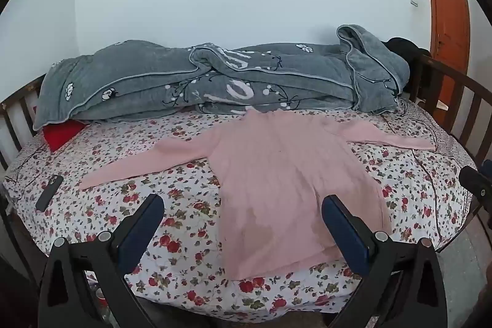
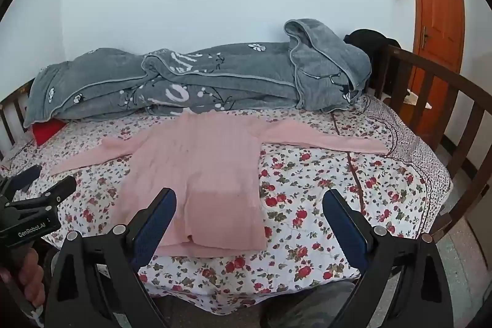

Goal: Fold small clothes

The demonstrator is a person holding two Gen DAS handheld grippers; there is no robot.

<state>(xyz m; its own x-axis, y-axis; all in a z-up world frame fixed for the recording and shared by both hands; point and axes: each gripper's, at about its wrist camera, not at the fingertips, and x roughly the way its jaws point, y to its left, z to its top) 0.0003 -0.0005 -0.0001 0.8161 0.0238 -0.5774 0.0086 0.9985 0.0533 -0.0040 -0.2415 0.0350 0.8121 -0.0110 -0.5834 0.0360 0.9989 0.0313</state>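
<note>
So your pink sweater (image 1: 276,174) is laid out flat on the flowery bedsheet (image 1: 184,235), both sleeves stretched out to the sides, hem toward you and neck up against the grey blanket (image 1: 215,82) bunched along the wall. Your left gripper (image 1: 243,205) hangs over the near edge of the bed with its fingers spread wide, nothing between the pads, the hem just under its right finger. Your right gripper (image 2: 249,202) is the same deal: fingers wide apart, empty, hovering above the hem's right corner. There's a dark phone (image 1: 49,192) lying on the sheet off to the left, well apart from the sweater.
</note>
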